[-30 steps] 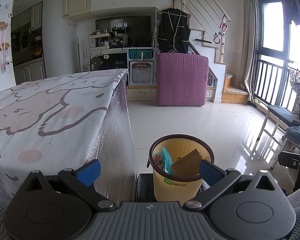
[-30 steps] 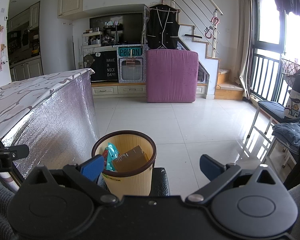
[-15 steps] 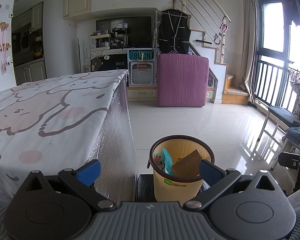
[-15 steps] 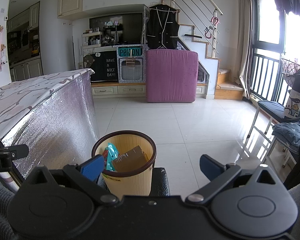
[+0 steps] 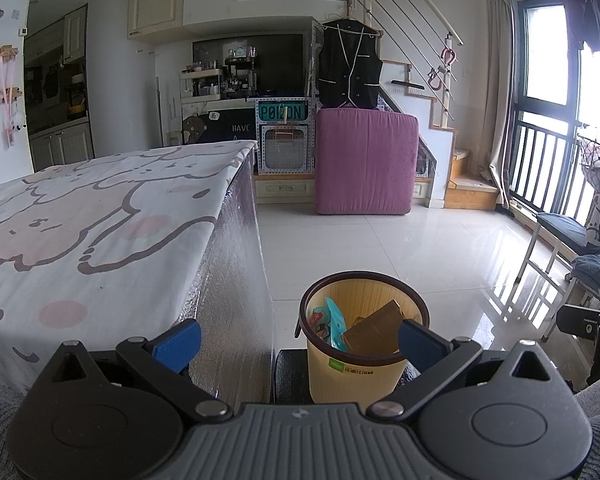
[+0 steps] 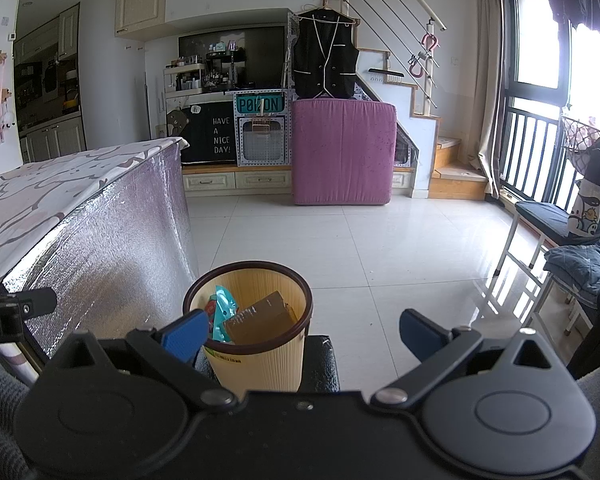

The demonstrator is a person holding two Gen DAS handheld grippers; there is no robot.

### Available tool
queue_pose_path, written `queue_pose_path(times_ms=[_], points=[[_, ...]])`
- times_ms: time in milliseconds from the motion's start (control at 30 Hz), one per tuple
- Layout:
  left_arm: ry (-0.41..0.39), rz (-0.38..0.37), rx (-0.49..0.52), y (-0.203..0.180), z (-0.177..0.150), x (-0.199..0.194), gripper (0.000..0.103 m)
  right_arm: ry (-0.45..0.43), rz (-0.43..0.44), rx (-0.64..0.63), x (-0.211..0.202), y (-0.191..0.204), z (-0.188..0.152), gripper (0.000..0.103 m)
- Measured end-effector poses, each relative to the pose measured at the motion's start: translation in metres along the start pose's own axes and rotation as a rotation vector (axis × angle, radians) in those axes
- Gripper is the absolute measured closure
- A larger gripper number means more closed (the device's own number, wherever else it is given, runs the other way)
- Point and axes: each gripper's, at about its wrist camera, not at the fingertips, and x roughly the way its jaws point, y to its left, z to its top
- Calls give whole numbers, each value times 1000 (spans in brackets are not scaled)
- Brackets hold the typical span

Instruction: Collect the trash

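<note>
Nothing has shifted over the last second; both the left gripper (image 5: 298, 336) and the right gripper (image 6: 300, 332) hang with tongs apart, empty. The bin (image 5: 362, 344) already holds a cardboard box (image 5: 374, 332) and a teal wrapper (image 5: 336, 322); the collecting looks done.

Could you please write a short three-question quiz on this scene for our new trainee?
1. True or false: the yellow bin is empty.
2. Multiple choice: the bin stands A) on the patterned tabletop; B) beside the table, on a dark low stand; C) on the stairs.
3. Short answer: what does each gripper hold?

Key
1. False: a brown cardboard box and a teal wrapper lie inside.
2. B.
3. Nothing: the left gripper and the right gripper both have their fingers spread, with nothing between them.
</note>
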Motion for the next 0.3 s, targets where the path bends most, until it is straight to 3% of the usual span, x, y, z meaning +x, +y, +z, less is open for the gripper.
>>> queue_pose_path(times_ms=[300], points=[[-1,1,1,0,0,0,0,0,0,0,0,0,0,0]])
